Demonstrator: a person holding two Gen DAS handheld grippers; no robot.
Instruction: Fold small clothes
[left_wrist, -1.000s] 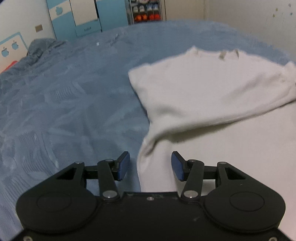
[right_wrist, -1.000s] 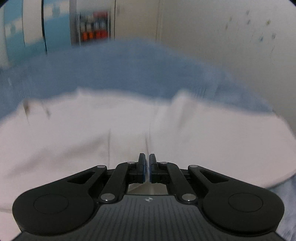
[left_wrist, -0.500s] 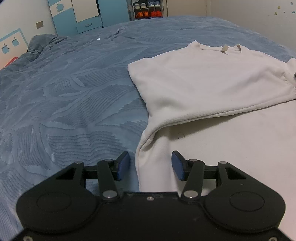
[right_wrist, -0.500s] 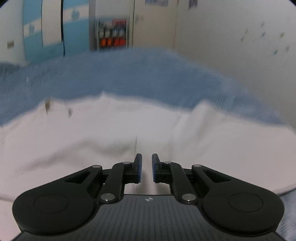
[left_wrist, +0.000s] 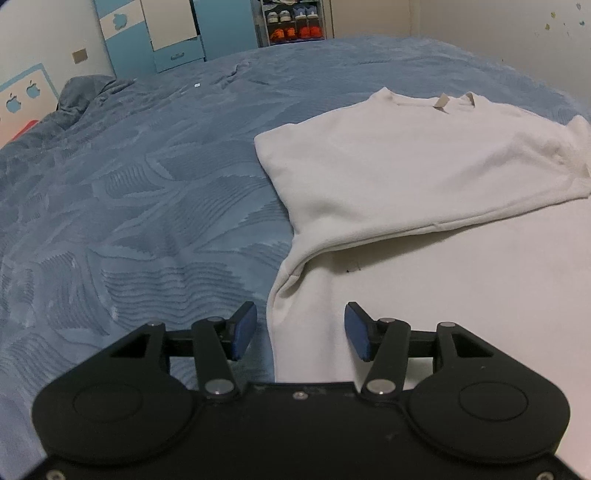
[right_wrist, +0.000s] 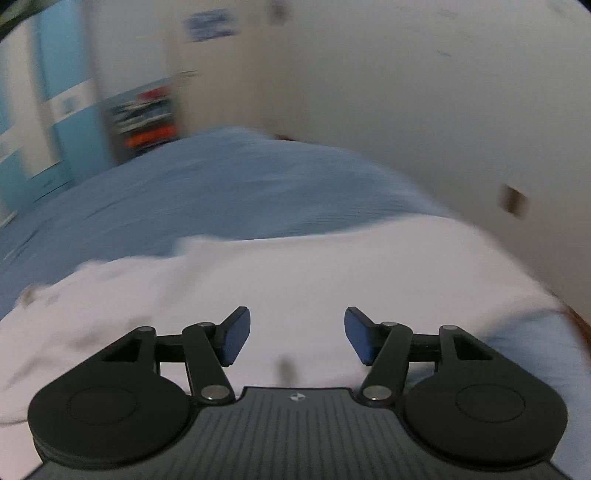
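Note:
A white sweatshirt (left_wrist: 424, 177) lies on the blue bedspread (left_wrist: 129, 206), its upper part folded over the lower part, collar at the far side. My left gripper (left_wrist: 300, 328) is open, hovering just over the garment's left edge, nothing between its blue pads. In the blurred right wrist view the same white garment (right_wrist: 295, 273) spreads below my right gripper (right_wrist: 297, 334), which is open and empty.
A blue and white wardrobe (left_wrist: 159, 33) and a shoe rack (left_wrist: 293, 22) stand past the bed's far end. A rumpled blue blanket (left_wrist: 85, 92) lies at the far left. A pale wall (right_wrist: 424, 92) runs along the bed's right side.
The right gripper went from shut to wide open and swung to the right, with strong motion blur. The left gripper stayed open in the same place.

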